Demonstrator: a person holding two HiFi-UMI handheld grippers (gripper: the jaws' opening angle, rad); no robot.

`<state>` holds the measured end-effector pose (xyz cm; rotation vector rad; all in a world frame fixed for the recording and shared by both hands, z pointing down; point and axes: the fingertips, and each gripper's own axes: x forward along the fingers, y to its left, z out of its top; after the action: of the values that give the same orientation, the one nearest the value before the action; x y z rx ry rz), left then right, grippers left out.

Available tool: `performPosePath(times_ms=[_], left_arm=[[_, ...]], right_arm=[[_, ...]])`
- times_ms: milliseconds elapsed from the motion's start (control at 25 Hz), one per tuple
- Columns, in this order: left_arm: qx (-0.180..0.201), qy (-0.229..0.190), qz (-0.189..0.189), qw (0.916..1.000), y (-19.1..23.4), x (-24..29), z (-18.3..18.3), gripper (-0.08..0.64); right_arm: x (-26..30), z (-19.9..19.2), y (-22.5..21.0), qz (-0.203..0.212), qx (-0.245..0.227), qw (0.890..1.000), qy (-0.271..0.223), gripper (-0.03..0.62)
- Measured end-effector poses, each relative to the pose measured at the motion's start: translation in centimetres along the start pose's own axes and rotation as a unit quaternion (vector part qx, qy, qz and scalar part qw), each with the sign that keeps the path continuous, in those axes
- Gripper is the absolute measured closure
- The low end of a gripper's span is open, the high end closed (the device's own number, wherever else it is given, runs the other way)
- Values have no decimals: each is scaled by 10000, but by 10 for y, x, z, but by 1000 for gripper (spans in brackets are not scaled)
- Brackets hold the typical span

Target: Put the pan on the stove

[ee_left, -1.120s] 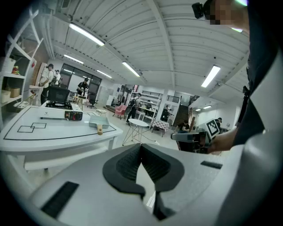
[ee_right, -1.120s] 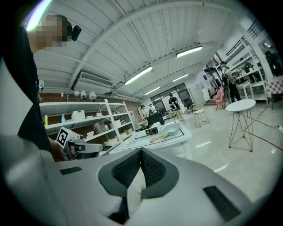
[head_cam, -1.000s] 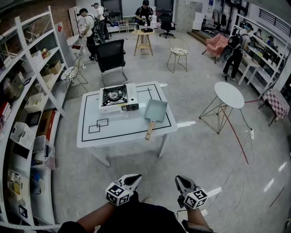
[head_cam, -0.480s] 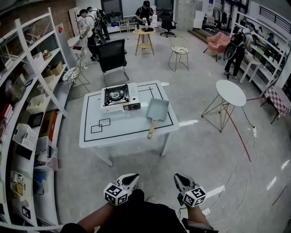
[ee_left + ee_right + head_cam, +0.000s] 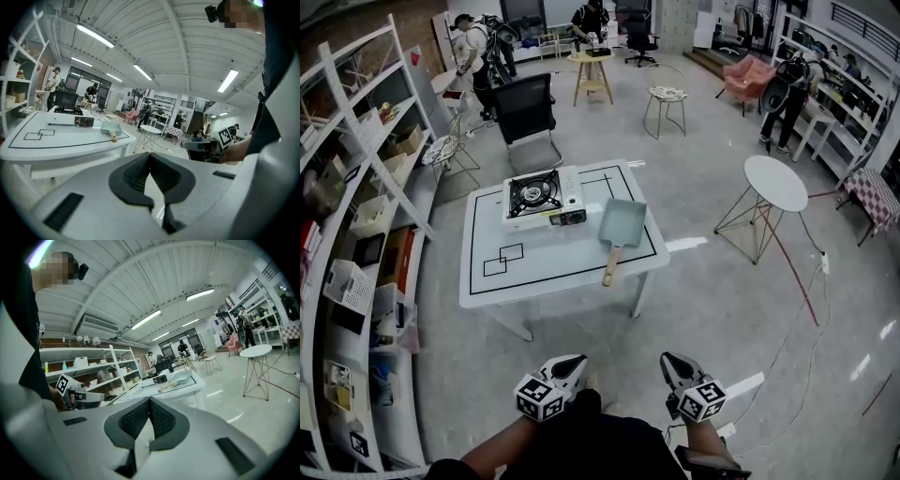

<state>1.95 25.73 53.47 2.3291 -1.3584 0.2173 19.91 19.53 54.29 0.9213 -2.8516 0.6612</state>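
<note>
A pale blue-green square pan [image 5: 621, 225] with a wooden handle [image 5: 609, 267] lies on the white table [image 5: 553, 272], just right of a white portable gas stove [image 5: 536, 196] with a black burner. Pan and stove sit side by side, apart from each other. Both grippers hang low, well short of the table's near edge. My left gripper [image 5: 571, 363] is shut and empty, and so is my right gripper [image 5: 671, 362]. In the left gripper view the pan [image 5: 111, 130] is far ahead, past the closed jaws. The right gripper view shows the pan [image 5: 180, 376] and stove [image 5: 157, 378] in the distance.
Tall white shelves [image 5: 356, 234] full of boxes line the left side. A black office chair [image 5: 525, 112] stands behind the table. A small round white table [image 5: 773, 195] stands to the right, with cables [image 5: 797, 281] on the floor near it. People work at the back of the room.
</note>
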Motion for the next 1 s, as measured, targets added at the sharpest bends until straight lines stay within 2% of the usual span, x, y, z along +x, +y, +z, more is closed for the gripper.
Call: performPosePath(times_ms=[440, 1000], left_arm=[[-44, 95, -113, 9999, 37, 32, 17, 551], [-111, 64, -602, 9981, 94, 78, 63, 551]], right_arm=[[37, 22, -21, -133, 9, 9999, -8, 567], [94, 61, -47, -513, -2, 9986, -102, 567]])
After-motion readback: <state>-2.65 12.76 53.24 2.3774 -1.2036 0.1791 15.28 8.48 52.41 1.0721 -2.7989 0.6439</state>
